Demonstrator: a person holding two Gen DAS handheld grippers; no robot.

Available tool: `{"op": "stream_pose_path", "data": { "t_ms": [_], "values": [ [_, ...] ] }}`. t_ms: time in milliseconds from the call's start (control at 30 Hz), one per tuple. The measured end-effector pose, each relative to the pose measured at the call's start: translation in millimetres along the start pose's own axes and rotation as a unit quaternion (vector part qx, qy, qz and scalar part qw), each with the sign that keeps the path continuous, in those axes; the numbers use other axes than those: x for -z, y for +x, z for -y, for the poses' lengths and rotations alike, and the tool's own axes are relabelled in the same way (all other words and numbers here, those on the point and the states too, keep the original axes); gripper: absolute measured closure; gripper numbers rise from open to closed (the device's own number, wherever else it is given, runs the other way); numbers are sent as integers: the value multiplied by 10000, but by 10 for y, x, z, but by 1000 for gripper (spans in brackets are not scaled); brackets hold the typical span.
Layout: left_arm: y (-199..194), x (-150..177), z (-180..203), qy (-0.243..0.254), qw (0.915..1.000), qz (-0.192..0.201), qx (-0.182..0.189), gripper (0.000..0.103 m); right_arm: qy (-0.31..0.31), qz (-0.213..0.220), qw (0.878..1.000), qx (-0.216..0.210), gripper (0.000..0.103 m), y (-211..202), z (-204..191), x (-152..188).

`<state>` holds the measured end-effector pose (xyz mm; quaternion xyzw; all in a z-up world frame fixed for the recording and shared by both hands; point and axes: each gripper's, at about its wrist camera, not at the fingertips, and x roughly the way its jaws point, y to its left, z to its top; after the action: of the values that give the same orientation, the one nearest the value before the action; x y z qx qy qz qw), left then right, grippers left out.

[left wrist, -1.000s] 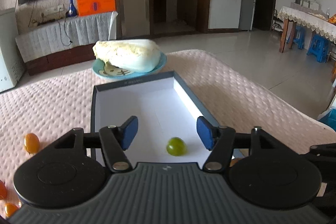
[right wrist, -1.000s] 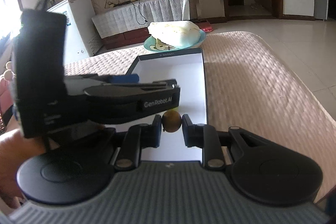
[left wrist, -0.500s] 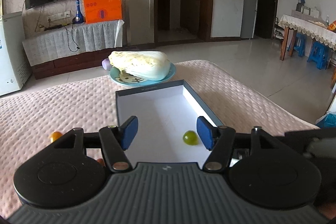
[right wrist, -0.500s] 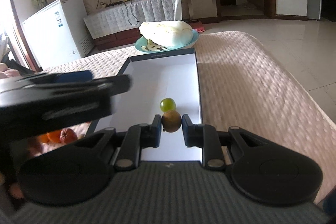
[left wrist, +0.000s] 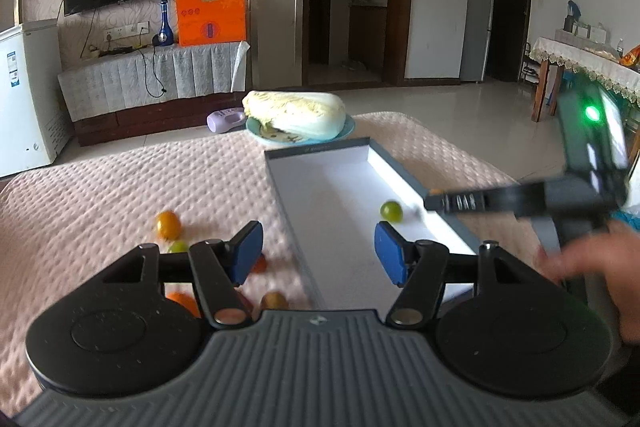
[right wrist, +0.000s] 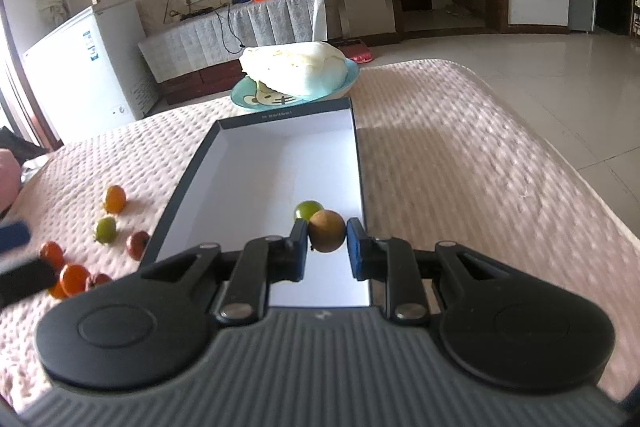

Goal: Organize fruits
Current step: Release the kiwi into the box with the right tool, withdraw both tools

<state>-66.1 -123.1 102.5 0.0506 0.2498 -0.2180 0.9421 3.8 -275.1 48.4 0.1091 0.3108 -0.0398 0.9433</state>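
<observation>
The right gripper (right wrist: 327, 243) has its fingers (right wrist: 299, 247) closed on a small brown fruit (right wrist: 326, 230), held over the near end of the white-lined box (right wrist: 276, 163). A green grape (right wrist: 307, 209) lies in the box just beyond those fingers. The left gripper (left wrist: 318, 251) has its fingers (left wrist: 248, 253) spread and empty, over the box's left wall; below and left of them lie blurred small fruits, perhaps tomatoes (left wrist: 168, 225), on the pink-covered bench (left wrist: 120, 187)
</observation>
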Motion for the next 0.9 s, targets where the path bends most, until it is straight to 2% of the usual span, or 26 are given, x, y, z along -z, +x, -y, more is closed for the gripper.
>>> {"op": "stream_pose_path", "data": {
  "t_ms": [267, 433, 667, 800, 900],
  "values": [
    [-231, 342, -265, -334, 9993, -124, -144, 36, 27, -54, 9999, 104, 79, 127, -150, -8],
    [-265, 433, -360, -246, 9991, -172, -288, 36, 35, 17, 9995, 325, 78, 168, -226, -7],
    [-333, 484, -534, -329, 9982, -202, -469, 35, 37, -35, 9994, 332, 78, 220, -332, 2],
    [-340, 492, -626, -392, 9971, -214, -614, 35, -3, 43, 9996, 265, 68, 207, -386, -10],
    [-352, 499, -694, -473, 9963, -214, -681, 35, -41, 57, 9997, 219, 68, 205, -416, -8]
  ]
}}
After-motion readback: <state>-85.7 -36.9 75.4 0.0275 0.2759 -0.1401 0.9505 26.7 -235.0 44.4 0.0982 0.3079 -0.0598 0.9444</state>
